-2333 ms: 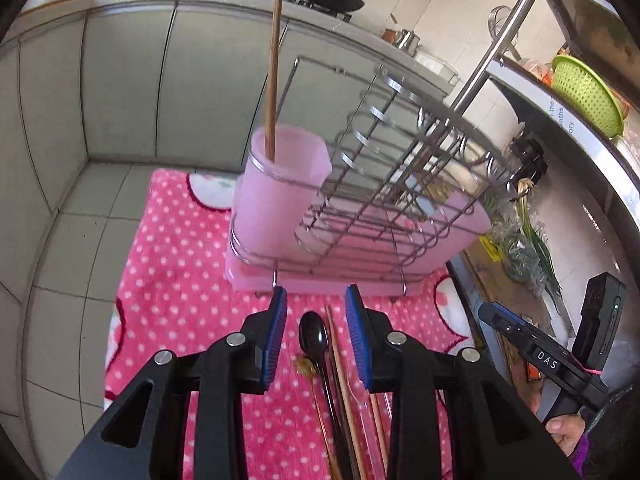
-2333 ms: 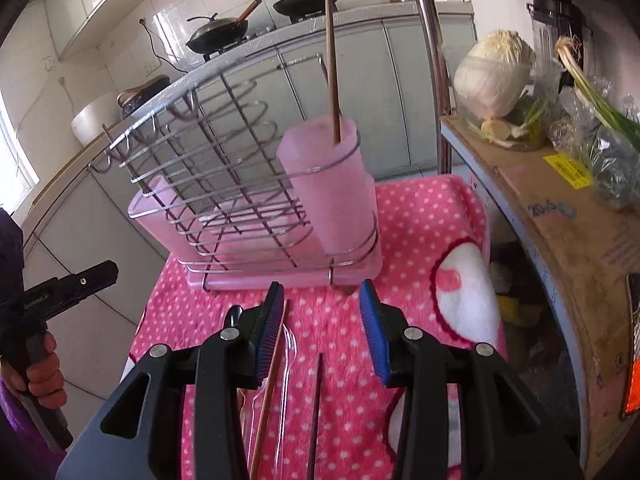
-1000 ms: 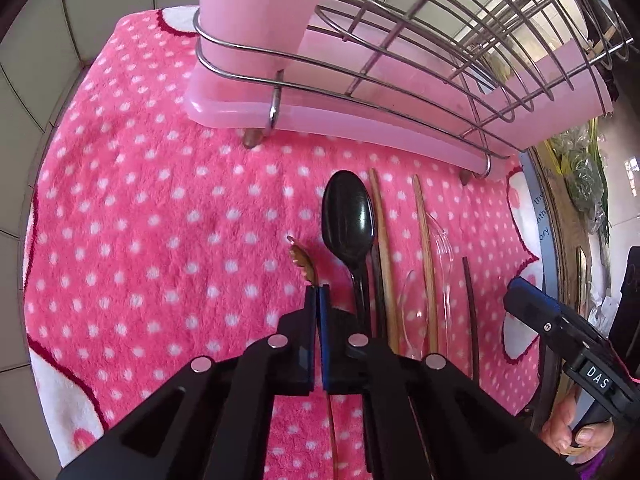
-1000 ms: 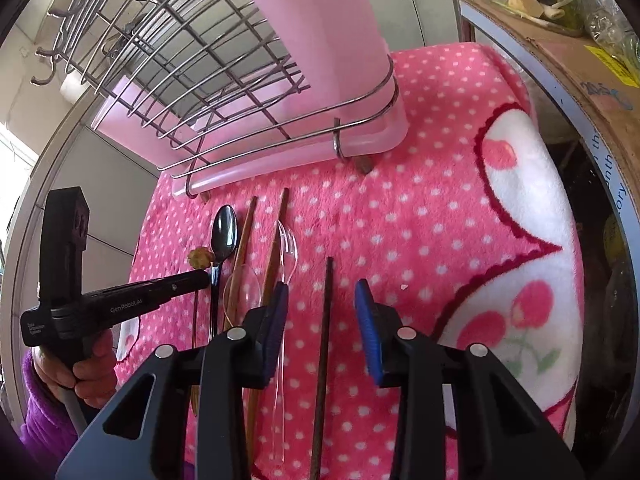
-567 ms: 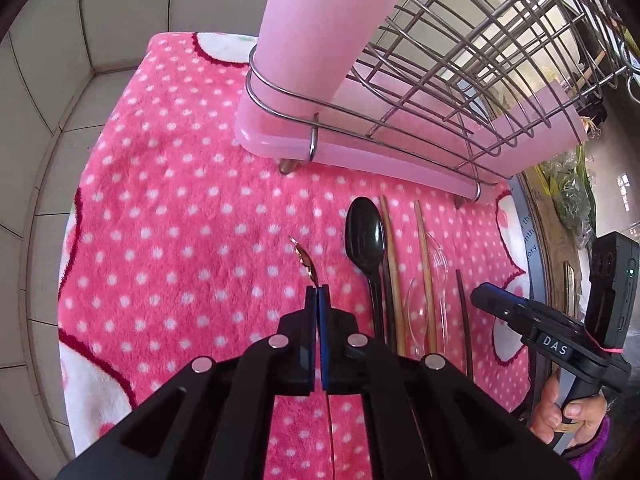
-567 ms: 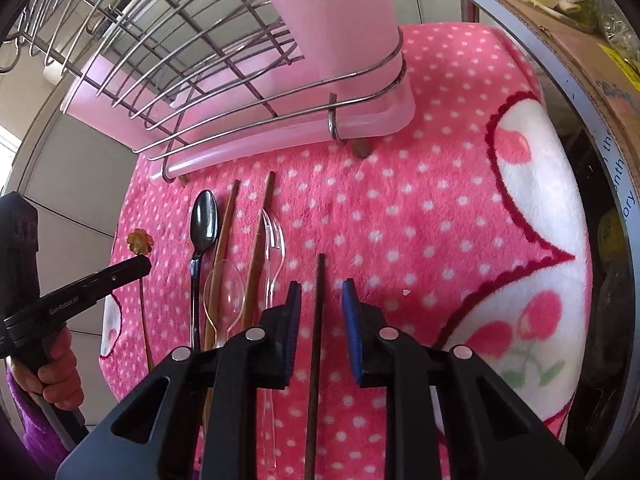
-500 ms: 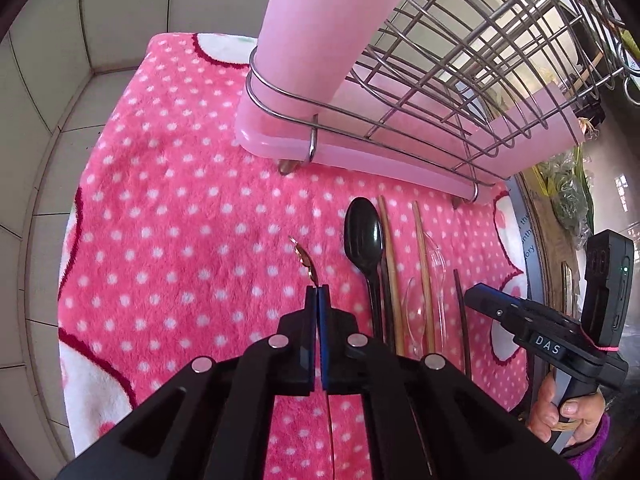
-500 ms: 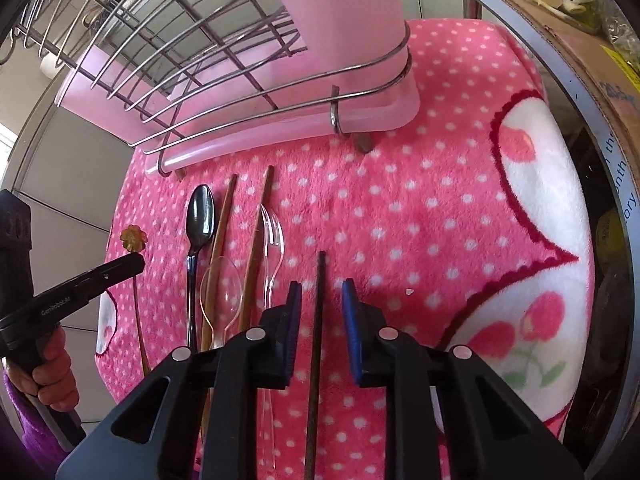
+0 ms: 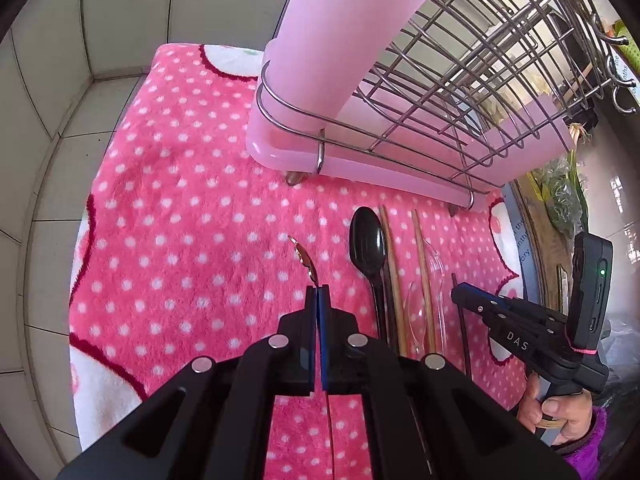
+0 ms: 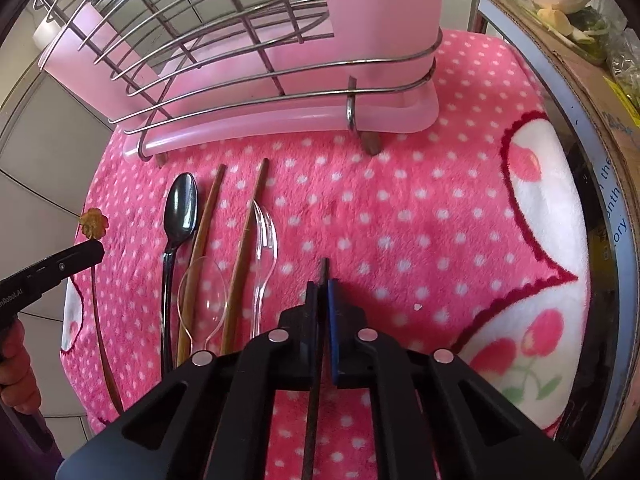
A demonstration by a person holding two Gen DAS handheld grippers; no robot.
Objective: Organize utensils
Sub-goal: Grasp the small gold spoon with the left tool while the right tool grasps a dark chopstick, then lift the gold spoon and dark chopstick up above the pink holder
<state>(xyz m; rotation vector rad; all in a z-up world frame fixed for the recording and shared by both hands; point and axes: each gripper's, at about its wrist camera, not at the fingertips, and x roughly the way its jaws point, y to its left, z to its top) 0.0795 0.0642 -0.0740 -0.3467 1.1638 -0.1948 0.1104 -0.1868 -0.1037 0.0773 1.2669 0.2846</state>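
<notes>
My left gripper (image 9: 318, 292) is shut on a thin gold stick with a flower-shaped head (image 9: 304, 258), held above the pink dotted blanket (image 9: 180, 200). The right wrist view shows that flower head (image 10: 94, 223) sticking up past the left gripper (image 10: 94, 248). My right gripper (image 10: 323, 286) is low over the blanket. Its jaws are closing, and the pads press on a dark chopstick (image 10: 324, 268). A black spoon (image 10: 180, 208), two wooden chopsticks (image 10: 208, 216), a clear fork (image 10: 264, 232) and a clear spoon (image 10: 204, 292) lie side by side. The pink holder cup (image 9: 340, 32) stands in the wire rack (image 10: 200, 40).
A cardboard box with vegetables (image 10: 580, 40) borders the blanket on the right. Grey tiled panels (image 9: 48, 120) lie off its left edge. A person's hand (image 9: 560, 412) holds the right gripper's handle. The rack's pink tray (image 10: 280, 120) sits just beyond the utensil tips.
The right gripper's jaws went from open around the dark chopstick to closed on it, and it sank lower. The left gripper rose with the gold stick, away from the blanket.
</notes>
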